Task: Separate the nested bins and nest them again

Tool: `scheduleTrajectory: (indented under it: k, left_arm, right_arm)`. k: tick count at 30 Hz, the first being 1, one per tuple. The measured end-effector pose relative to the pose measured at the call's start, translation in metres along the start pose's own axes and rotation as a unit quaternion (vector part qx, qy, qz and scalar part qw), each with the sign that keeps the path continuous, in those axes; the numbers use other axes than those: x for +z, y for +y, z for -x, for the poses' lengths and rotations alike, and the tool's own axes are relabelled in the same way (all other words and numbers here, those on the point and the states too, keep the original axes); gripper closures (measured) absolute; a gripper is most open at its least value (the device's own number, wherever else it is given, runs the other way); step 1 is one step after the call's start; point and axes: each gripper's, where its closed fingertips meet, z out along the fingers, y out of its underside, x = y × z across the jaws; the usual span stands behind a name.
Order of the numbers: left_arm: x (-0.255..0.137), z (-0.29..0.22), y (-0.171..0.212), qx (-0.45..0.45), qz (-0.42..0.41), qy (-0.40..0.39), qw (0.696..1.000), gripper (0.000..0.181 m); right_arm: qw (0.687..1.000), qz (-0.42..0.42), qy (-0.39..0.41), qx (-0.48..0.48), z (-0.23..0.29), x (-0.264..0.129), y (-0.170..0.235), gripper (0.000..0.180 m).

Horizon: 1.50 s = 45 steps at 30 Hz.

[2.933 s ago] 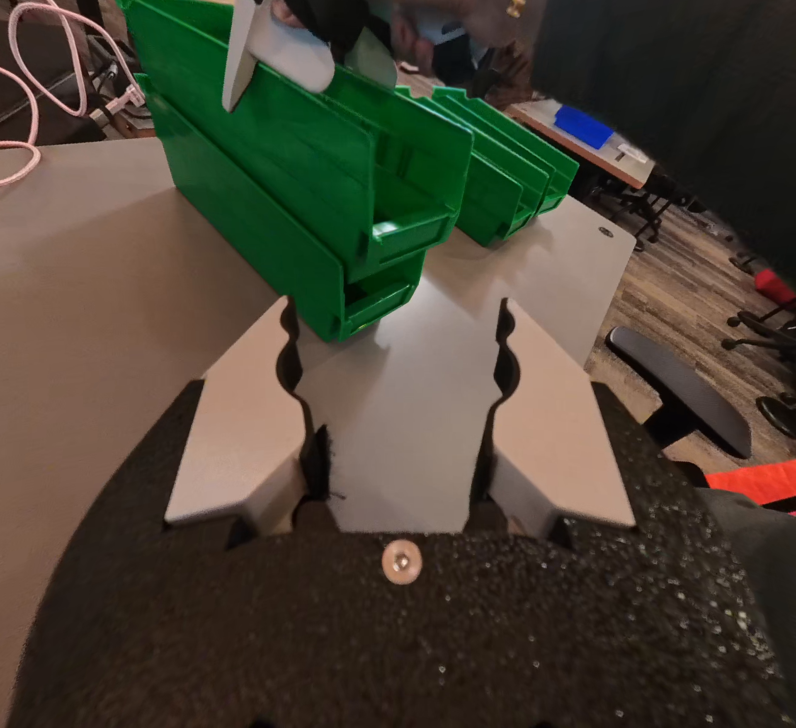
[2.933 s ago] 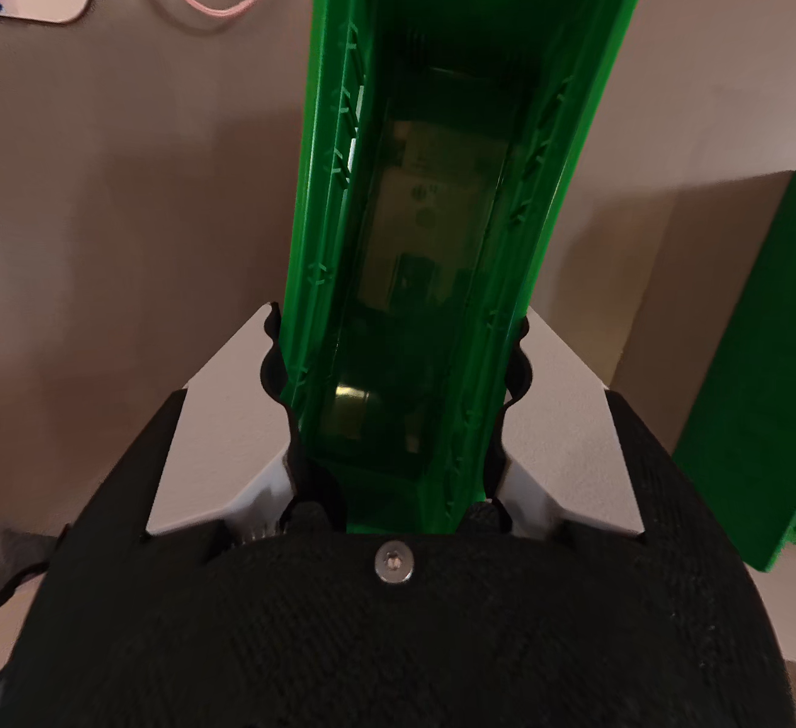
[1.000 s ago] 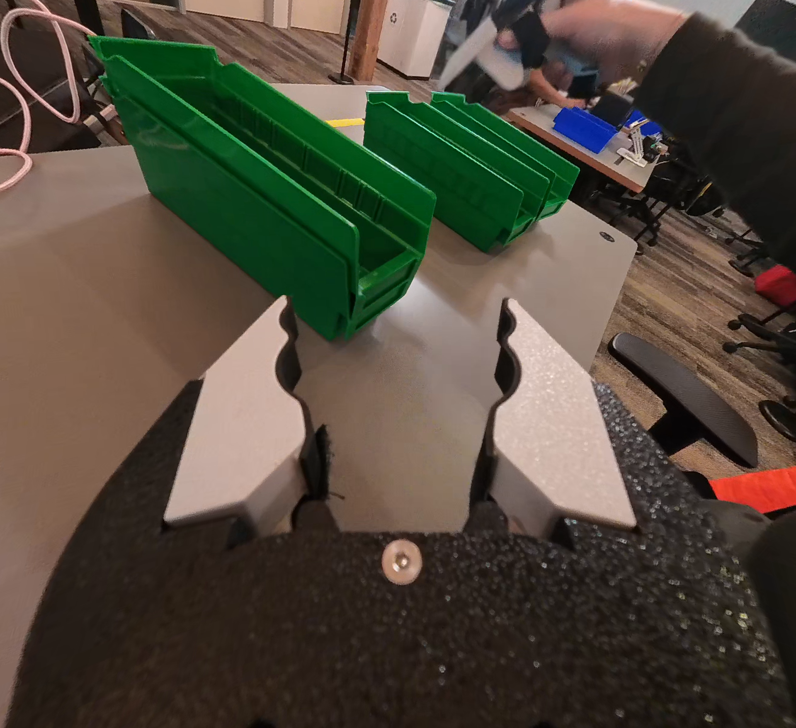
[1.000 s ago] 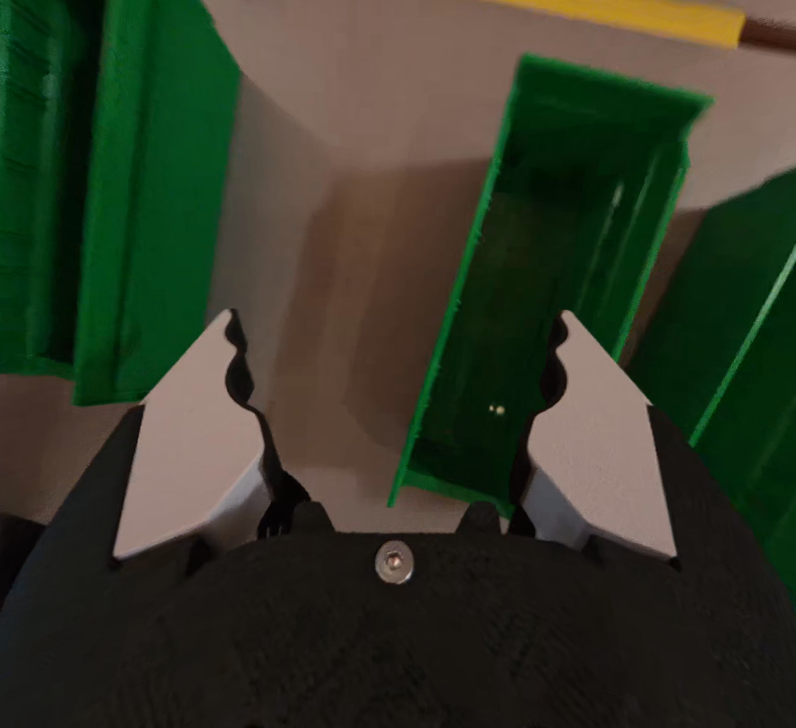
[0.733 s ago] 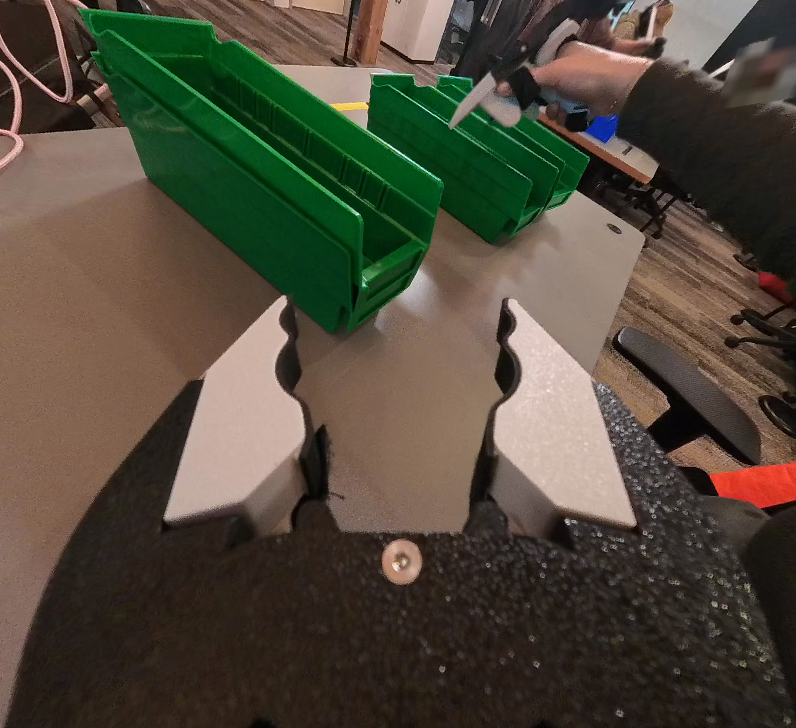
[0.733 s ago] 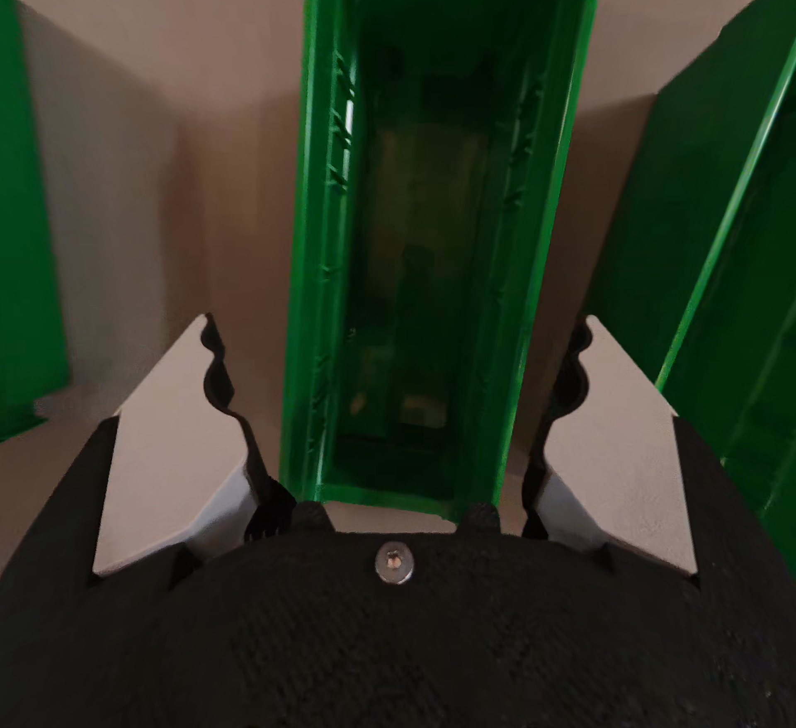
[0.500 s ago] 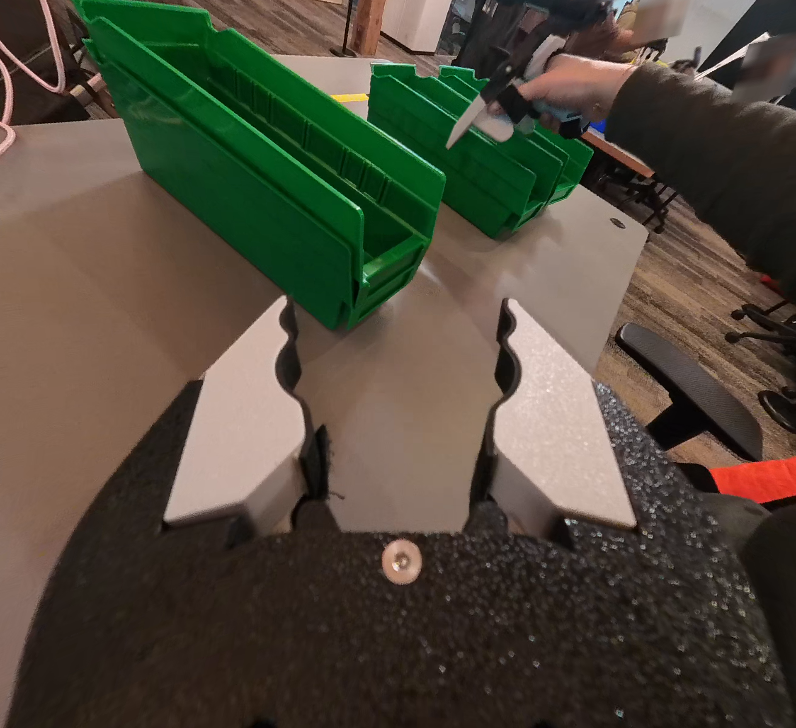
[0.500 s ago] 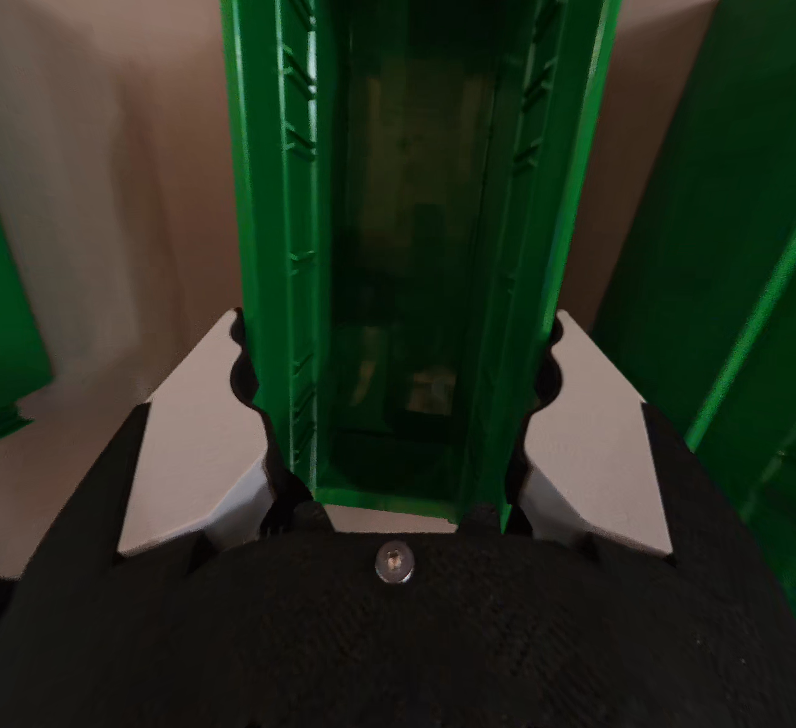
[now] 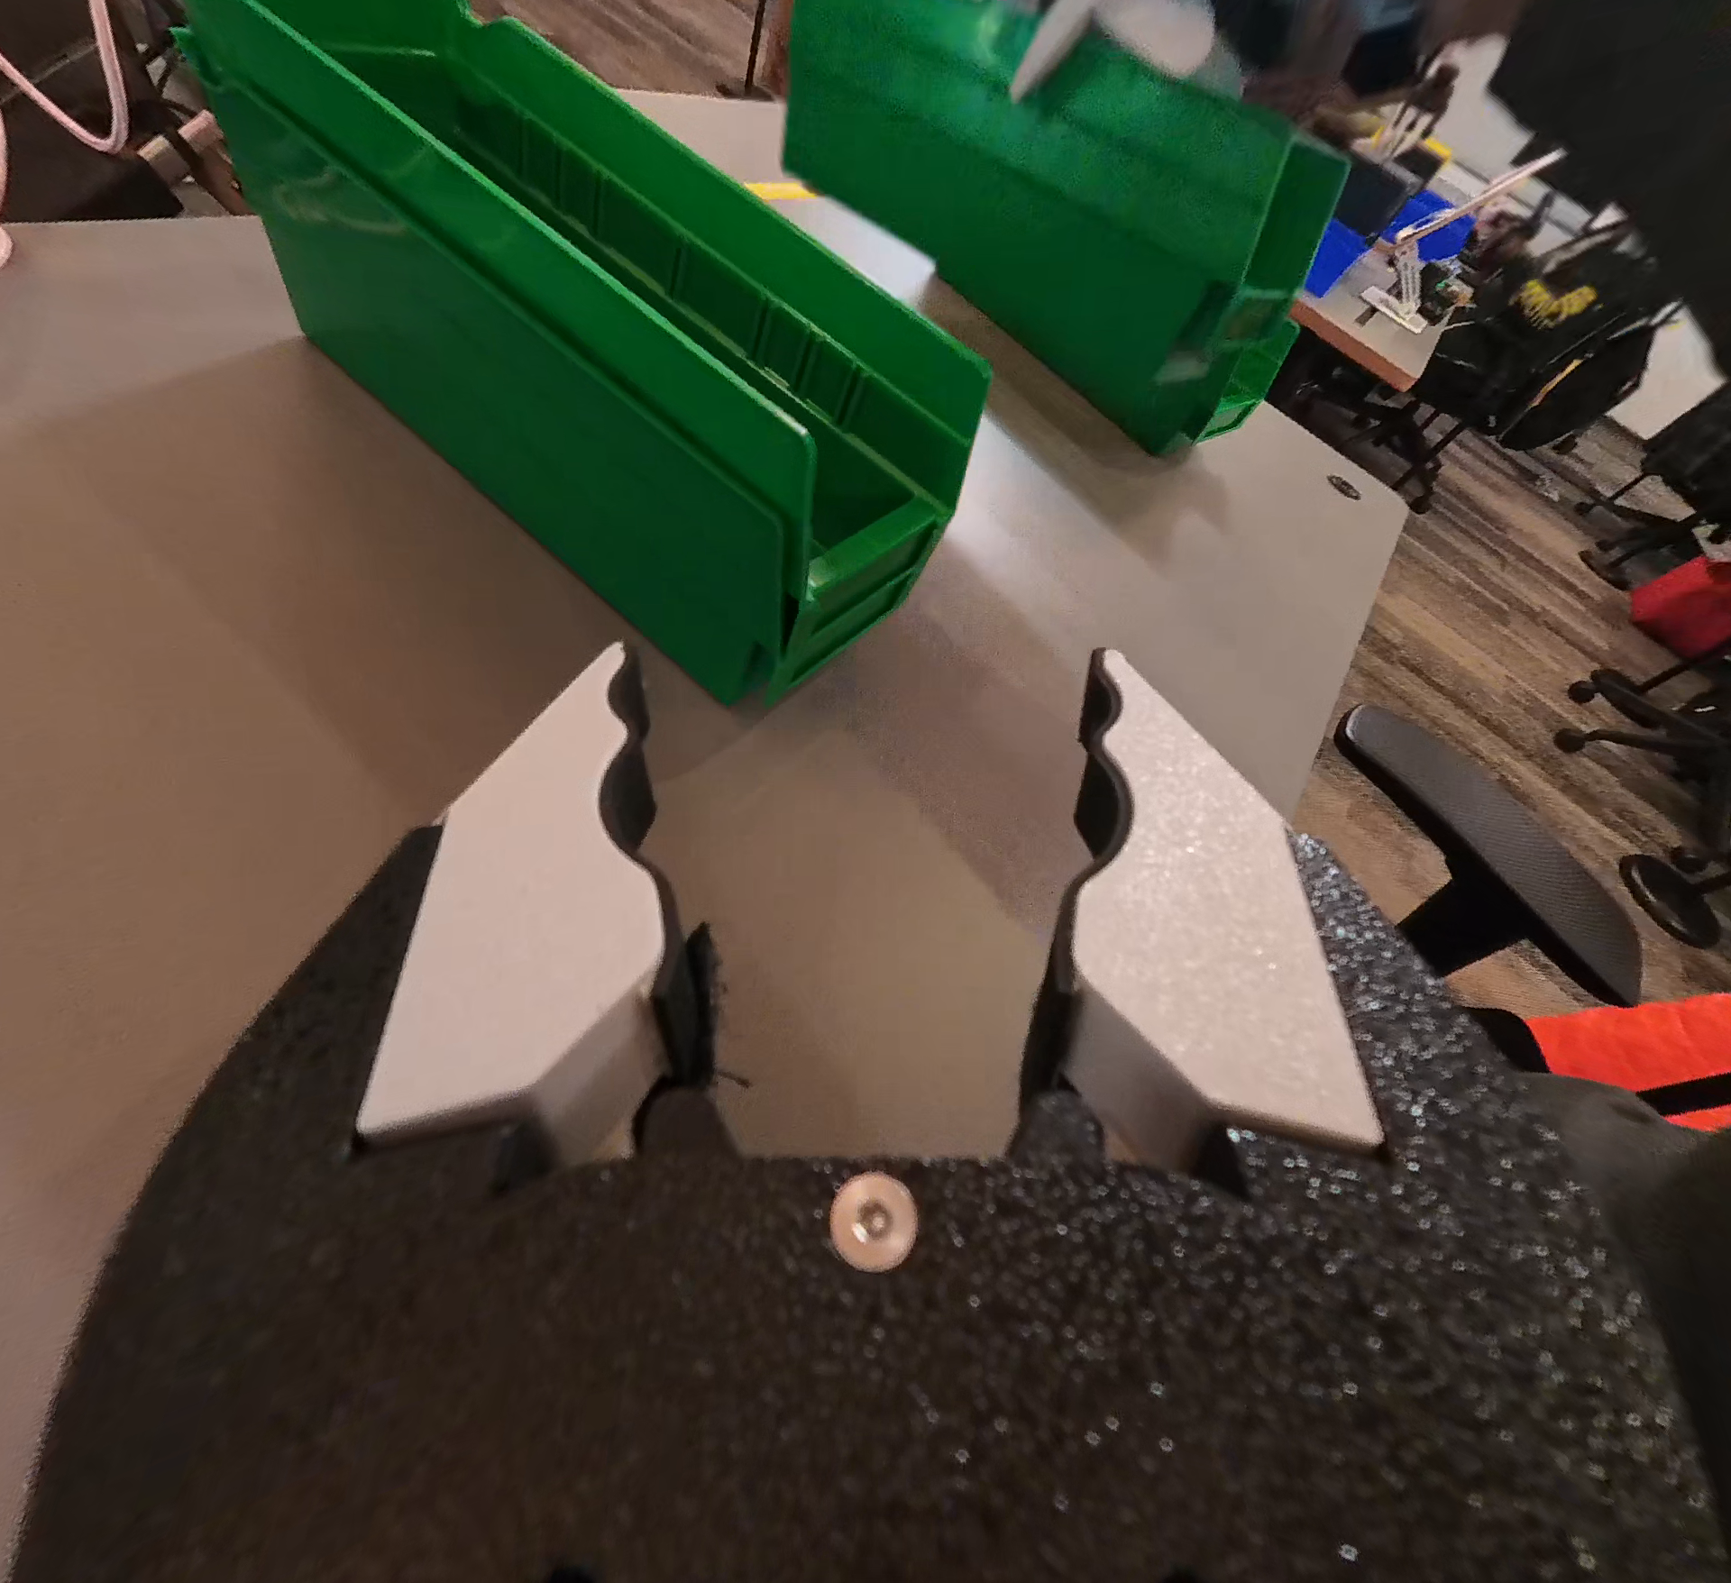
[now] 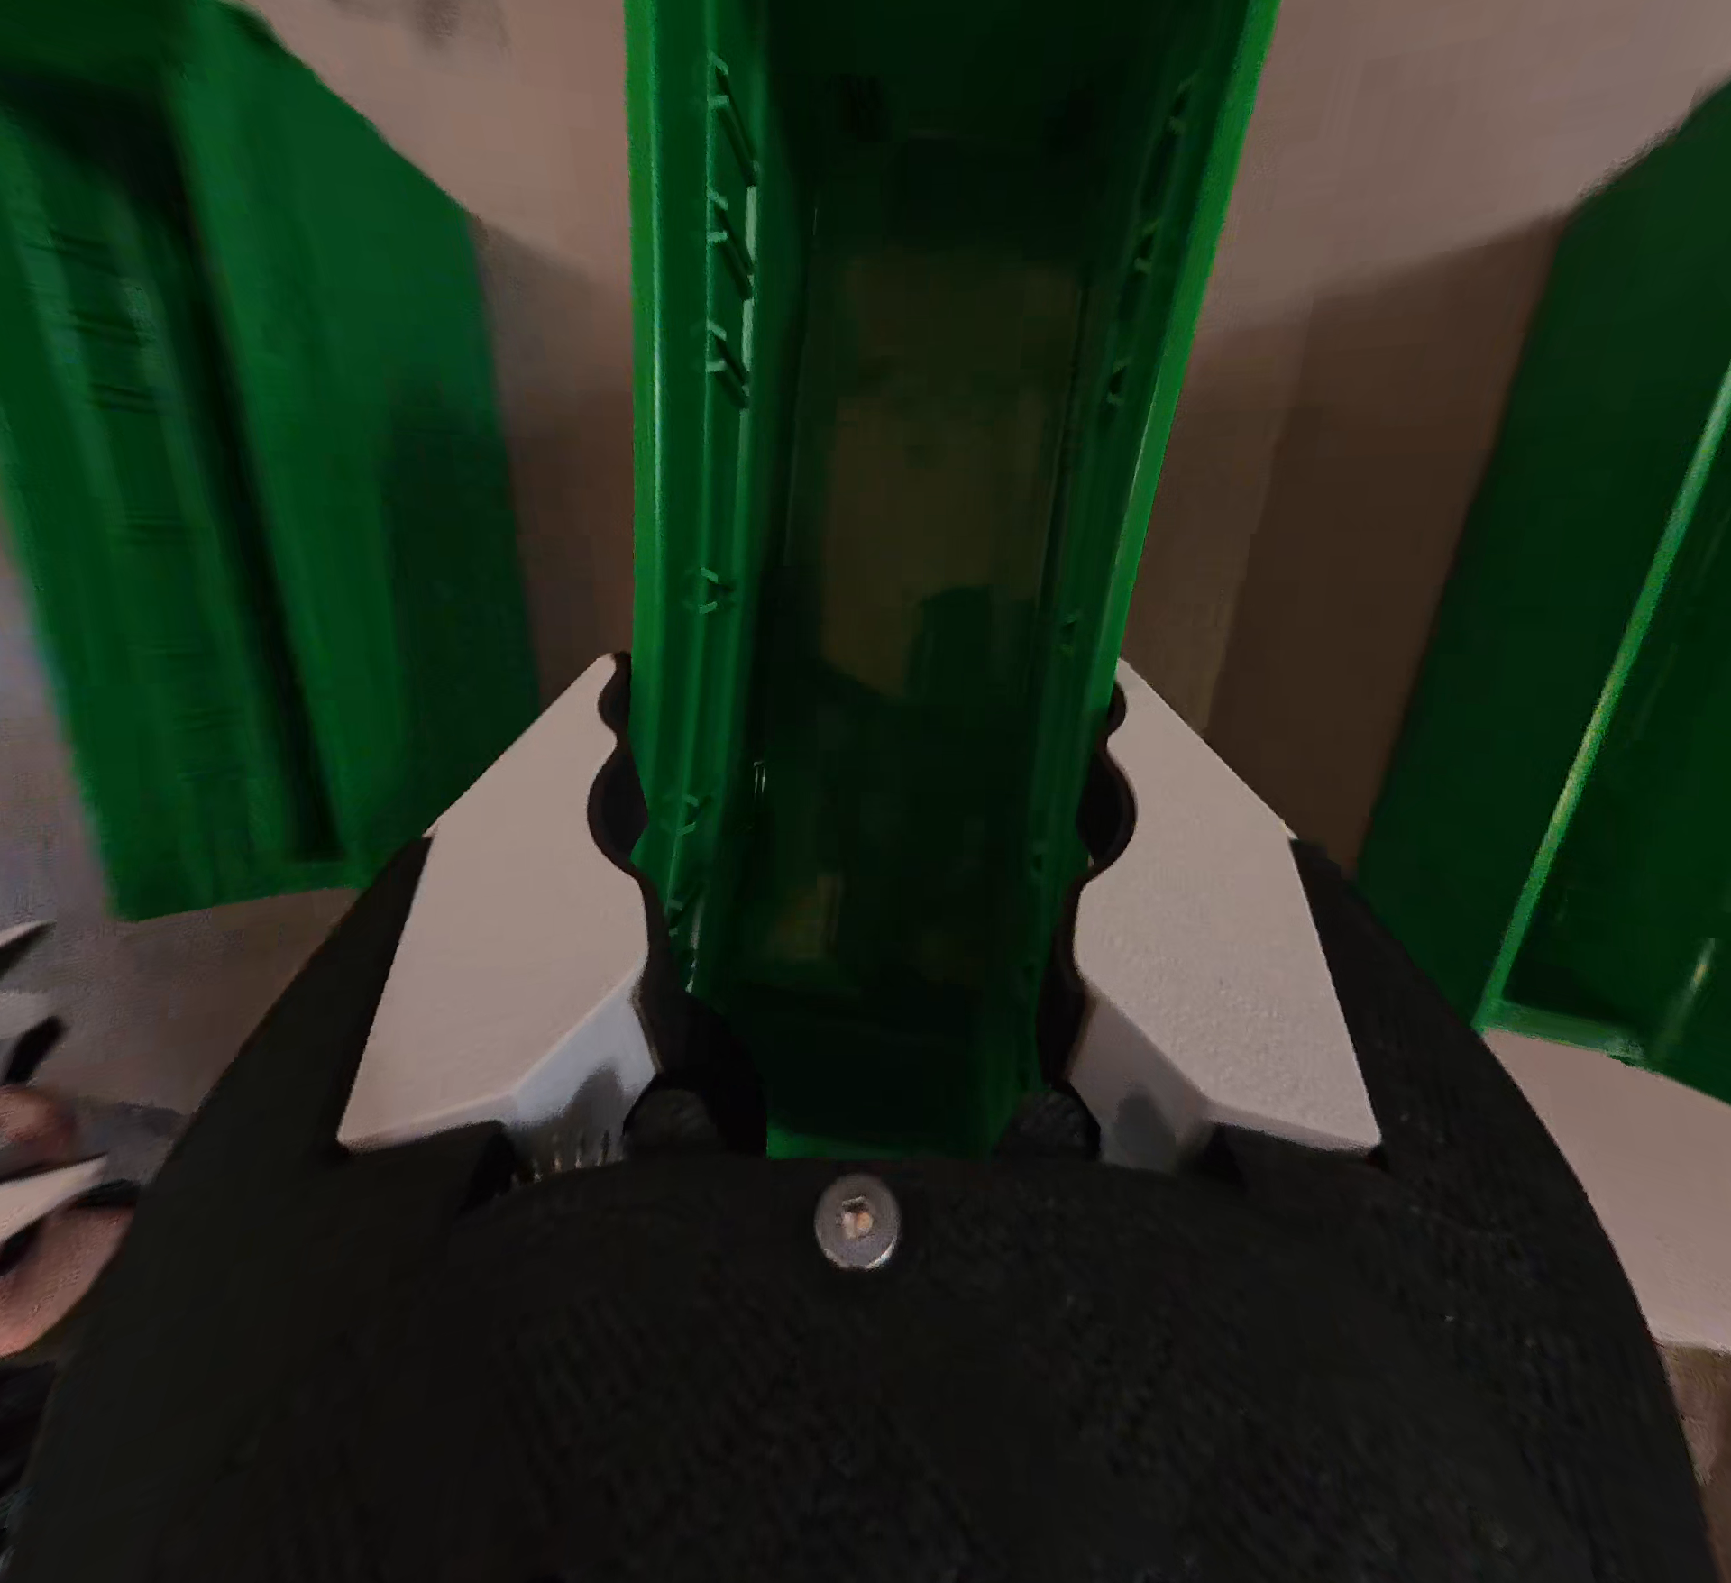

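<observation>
Two green bins nested together (image 9: 562, 377) sit on the grey table (image 9: 187, 648), just beyond my left gripper (image 9: 860, 658), which is open and empty, low over the table. Farther right, my right gripper (image 9: 1124, 11) holds another green bin (image 9: 1058, 199) tilted up above the table. Another green bin (image 9: 1316, 189) stands behind it. In the right wrist view, the right gripper (image 10: 866, 672) is shut across this bin (image 10: 937, 320), one finger on each side wall. The nested pair (image 10: 234, 461) is to its left and the other bin (image 10: 1592, 601) to its right.
The table's right edge (image 9: 1349, 601) drops to a wood floor with office chairs (image 9: 1499, 845). A pink cable (image 9: 84, 39) hangs at the far left. A further desk with blue bins (image 9: 1349, 245) stands behind.
My right gripper let go of the bin it had nested on the left, moved to the right-hand bins, shut on one and lifted it. My left gripper stayed open and nearly still.
</observation>
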Motion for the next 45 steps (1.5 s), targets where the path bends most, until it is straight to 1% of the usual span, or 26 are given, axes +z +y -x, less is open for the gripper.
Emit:
scheduleTrajectory:
  k: [3,5,10,12,16,20,22,26,29,34,37,39,41,43,45]
  left_arm:
    - [0.0,0.001,0.001,-0.002,0.001,0.0,1.0,0.089]
    - [0.0,0.0,0.0,0.0,0.0,-0.001,1.0,0.089]
    - [-0.003,-0.005,0.0,0.009,0.002,0.0,1.0,0.089]
    - [-0.006,-0.007,-0.002,0.02,-0.002,-0.006,1.0,0.089]
    - [-0.008,-0.011,-0.008,0.023,-0.013,0.0,1.0,0.089]
    - [-0.006,-0.009,-0.006,0.018,-0.008,0.002,1.0,0.089]
    - [-0.004,-0.007,-0.003,0.015,-0.004,0.001,1.0,0.089]
    - [-0.003,-0.007,-0.002,0.014,-0.001,0.001,1.0,0.089]
    - [-0.003,-0.007,-0.002,0.015,-0.001,0.001,1.0,0.089]
    - [0.0,-0.007,0.0,0.013,0.004,0.001,1.0,0.089]
    - [0.002,-0.008,0.0,0.014,0.006,0.002,1.0,0.089]
    - [0.003,-0.008,0.001,0.013,0.007,0.003,1.0,0.089]
    - [0.005,-0.009,0.003,0.015,0.013,0.004,1.0,0.089]
    - [0.006,-0.008,0.005,0.017,0.018,0.001,1.0,0.088]
    - [0.007,-0.008,0.005,0.017,0.019,0.0,1.0,0.087]
  right_arm:
    - [0.998,-0.037,-0.027,-0.037,0.059,-0.029,-0.019,0.083]
    - [0.996,-0.045,-0.058,-0.059,0.104,-0.039,-0.023,0.083]
    - [0.98,-0.014,-0.189,-0.063,0.211,-0.036,-0.011,0.083]
    - [0.981,-0.012,-0.181,-0.07,0.228,-0.027,-0.011,0.083]
    - [0.991,-0.019,-0.105,-0.083,0.23,-0.006,-0.015,0.083]
    - [0.994,-0.004,-0.088,-0.071,0.236,0.013,-0.009,0.082]
    - [0.994,-0.011,-0.076,-0.074,0.239,0.019,-0.01,0.081]
    - [0.996,-0.019,-0.013,-0.088,0.23,0.032,-0.011,0.08]
    - [0.996,-0.006,-0.019,-0.088,0.232,0.046,-0.005,0.079]
    - [0.996,-0.025,-0.018,-0.085,0.226,0.074,-0.003,0.076]
    - [0.992,-0.048,0.007,-0.115,0.225,0.081,-0.005,0.068]
    - [0.991,-0.058,0.006,-0.119,0.225,0.082,-0.005,0.063]
    - [0.99,-0.06,-0.001,-0.125,0.224,0.084,-0.003,0.051]
    - [0.989,-0.063,-0.034,-0.132,0.229,0.083,-0.002,0.019]
    - [0.978,-0.098,-0.114,-0.143,0.25,0.066,-0.005,0.019]
